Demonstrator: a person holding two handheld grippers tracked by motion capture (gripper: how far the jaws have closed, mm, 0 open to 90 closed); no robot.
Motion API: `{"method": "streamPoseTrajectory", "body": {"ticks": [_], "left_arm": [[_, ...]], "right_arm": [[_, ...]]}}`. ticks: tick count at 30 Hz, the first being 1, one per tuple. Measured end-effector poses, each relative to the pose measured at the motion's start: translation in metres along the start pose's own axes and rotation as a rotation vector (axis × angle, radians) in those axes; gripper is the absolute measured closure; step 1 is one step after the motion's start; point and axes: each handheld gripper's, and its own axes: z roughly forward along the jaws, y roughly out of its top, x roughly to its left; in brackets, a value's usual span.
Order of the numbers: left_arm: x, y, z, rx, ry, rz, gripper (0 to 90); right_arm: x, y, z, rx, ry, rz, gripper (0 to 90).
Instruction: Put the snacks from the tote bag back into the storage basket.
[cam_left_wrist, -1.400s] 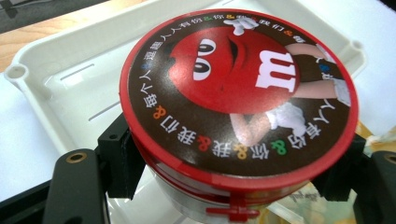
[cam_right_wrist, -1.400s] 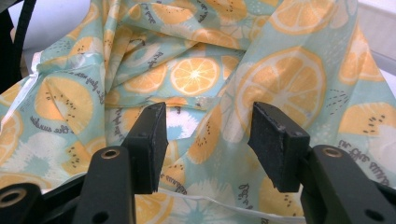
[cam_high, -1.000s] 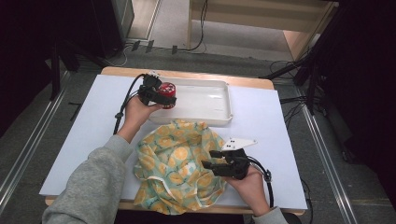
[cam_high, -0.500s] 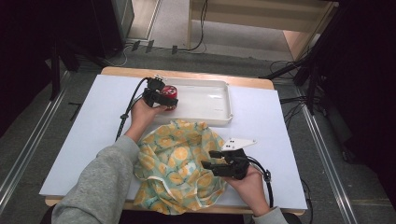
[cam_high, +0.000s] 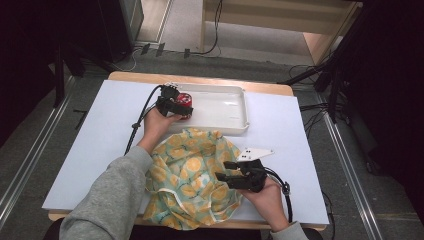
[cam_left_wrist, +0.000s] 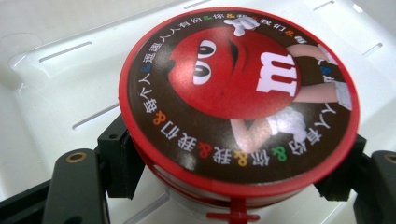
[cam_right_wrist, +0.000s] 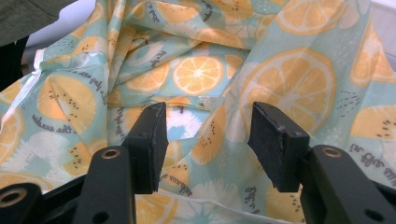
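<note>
White tray (cam_high: 235, 117), red candy tin (cam_left_wrist: 238, 100) clamped between left tongs (cam_left_wrist: 233, 161).

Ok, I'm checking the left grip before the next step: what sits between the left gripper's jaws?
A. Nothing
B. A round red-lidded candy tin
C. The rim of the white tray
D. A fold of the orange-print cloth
B: in the left gripper view the left gripper has its black pads against both sides of the round red-lidded tin, over the white tray.
</note>
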Motion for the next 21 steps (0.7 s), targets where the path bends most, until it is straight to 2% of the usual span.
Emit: {"method": "streamPoseTrajectory", "body": {"ticks": [9, 13, 21], "left_arm": [[-0.004, -0.0007, 0.0009, 0.009, -0.006, 0.012, 25.3], [-0.0046, -0.001, 0.0001, 0.023, -0.011, 0.03, 25.1], [-0.006, -0.0017, 0.0016, 0.029, -0.03, 0.022, 21.4]], "right_arm": [[-0.0004, 0.0, 0.001, 0.002, 0.003, 0.001, 48.4], [-0.0003, -0.0001, 0.0011, 0.004, 0.004, 0.003, 48.4], [-0.0003, -0.0001, 0.0013, 0.008, 0.004, 0.004, 48.4]]}}
